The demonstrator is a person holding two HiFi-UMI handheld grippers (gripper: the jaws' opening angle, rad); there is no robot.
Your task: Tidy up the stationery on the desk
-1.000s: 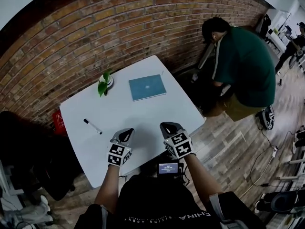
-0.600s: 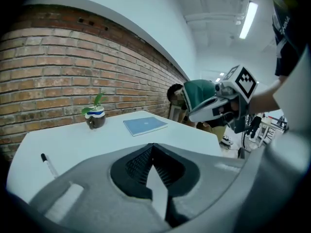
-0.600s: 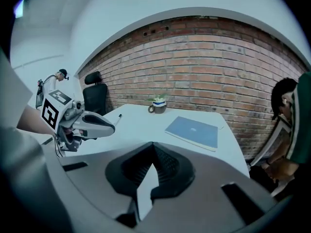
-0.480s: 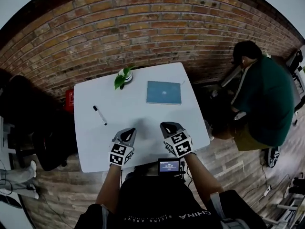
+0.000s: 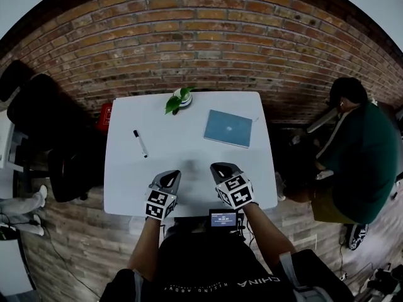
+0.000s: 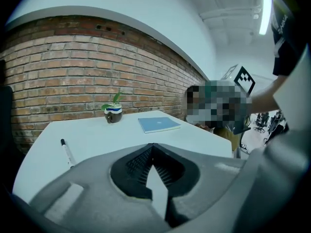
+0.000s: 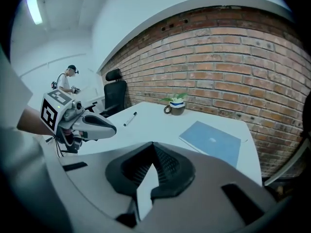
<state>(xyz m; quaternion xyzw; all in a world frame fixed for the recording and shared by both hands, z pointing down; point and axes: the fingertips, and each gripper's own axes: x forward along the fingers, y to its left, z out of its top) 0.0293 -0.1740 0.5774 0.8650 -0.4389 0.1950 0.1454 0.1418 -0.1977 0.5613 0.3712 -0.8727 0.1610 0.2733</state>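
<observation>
Head view. White bench [image 5: 182,162] at frame centre carries three items: one marker pen [image 5: 140,143] centre-left, one blue notebook [image 5: 228,128] upper right of the top, and one small potted plant [image 5: 181,99] at the far edge; its pot is possibly a mug. Two grippers sit at the near edge: left gripper [image 5: 169,176] and right gripper [image 5: 221,168], both pressed together, nothing between the jaws. One person [image 5: 359,156] crouches at frame right.

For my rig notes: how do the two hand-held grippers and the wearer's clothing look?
The left gripper and right gripper are grey shells with dark ribbed pads inside. Each carries a cube of black-and-white square markers. The person wears a black top with white lettering.
</observation>
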